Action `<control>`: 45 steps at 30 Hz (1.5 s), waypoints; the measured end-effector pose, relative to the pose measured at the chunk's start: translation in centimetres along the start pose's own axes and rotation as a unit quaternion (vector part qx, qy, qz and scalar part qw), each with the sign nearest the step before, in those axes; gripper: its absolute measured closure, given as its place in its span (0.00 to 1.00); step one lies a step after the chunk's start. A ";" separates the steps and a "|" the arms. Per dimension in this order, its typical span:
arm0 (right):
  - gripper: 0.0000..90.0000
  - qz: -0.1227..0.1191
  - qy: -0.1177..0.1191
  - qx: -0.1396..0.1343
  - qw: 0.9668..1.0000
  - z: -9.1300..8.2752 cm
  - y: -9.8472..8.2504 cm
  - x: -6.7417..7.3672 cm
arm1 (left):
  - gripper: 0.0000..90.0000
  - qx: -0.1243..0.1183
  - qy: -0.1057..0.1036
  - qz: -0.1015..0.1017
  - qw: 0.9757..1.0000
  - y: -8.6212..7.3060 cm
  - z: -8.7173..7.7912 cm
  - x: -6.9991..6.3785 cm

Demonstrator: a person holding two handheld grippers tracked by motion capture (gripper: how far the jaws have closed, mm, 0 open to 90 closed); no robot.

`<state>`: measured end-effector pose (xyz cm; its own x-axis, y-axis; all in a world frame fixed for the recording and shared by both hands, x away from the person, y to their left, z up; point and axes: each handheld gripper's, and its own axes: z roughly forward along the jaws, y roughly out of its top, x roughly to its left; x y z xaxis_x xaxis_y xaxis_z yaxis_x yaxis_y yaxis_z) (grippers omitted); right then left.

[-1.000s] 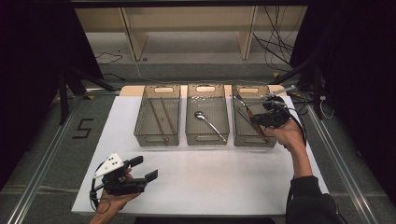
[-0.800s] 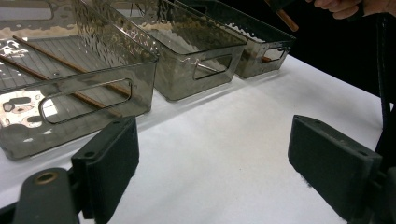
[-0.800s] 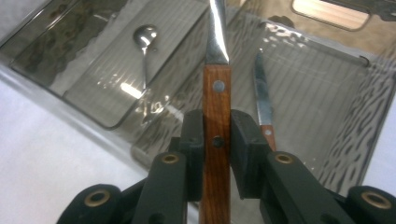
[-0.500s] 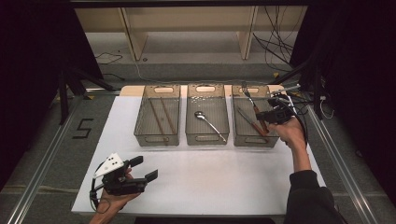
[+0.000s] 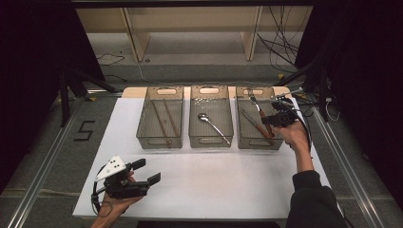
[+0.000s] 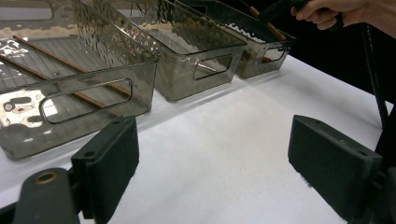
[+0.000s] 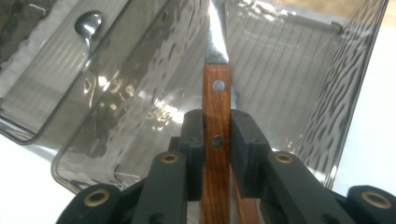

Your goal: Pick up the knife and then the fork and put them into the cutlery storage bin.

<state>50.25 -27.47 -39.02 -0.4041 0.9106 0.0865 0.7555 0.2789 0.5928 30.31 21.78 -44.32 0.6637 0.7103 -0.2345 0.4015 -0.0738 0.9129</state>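
A white bench (image 5: 214,185) is seen from above, and both tools are held over it. Three clear bins are lined up across its far half. The right bin (image 5: 273,142) lies directly under and ahead of the right tool (image 5: 267,119); the middle bin (image 5: 211,140) is just to that tool's left, and the left bin (image 5: 159,141) is farther left again, ahead of the left tool (image 5: 145,172).

The left tool is held low over the near part of the bench, well short of the bins. Its jaws are spread wide, with nothing but bare bench seen between them in the left gripper view.

The right tool is held above the near end of the right bin. Its jaws are closed on the wooden handle of a fork (image 7: 216,121), the pads being pressed against both sides of the handle. The fork is pointed away from the tool, its steel neck being carried out over the bin's ribbed floor. In the high view the tines are seen beyond the tool, above the far end of the bin.

A second wood-handled piece (image 5: 259,124) is lying in the right bin below the tool. A spoon (image 5: 214,125) is lying in the middle bin, to the tool's left. Two chopsticks (image 5: 164,118) are lying in the left bin, ahead of the left tool.
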 end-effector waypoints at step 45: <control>0.35 -0.055 0.093 -0.100 0.989 -4.2 -4.2 7.1 | 0.18 0.003 0.002 -0.004 1.000 0.0 0.1 0.0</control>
<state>42.00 -23.50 -37.54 -0.5801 0.8013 0.1466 0.5918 0.2910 0.7517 30.37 21.75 -44.40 0.6585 0.7130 -0.2409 0.4106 -0.0721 0.9089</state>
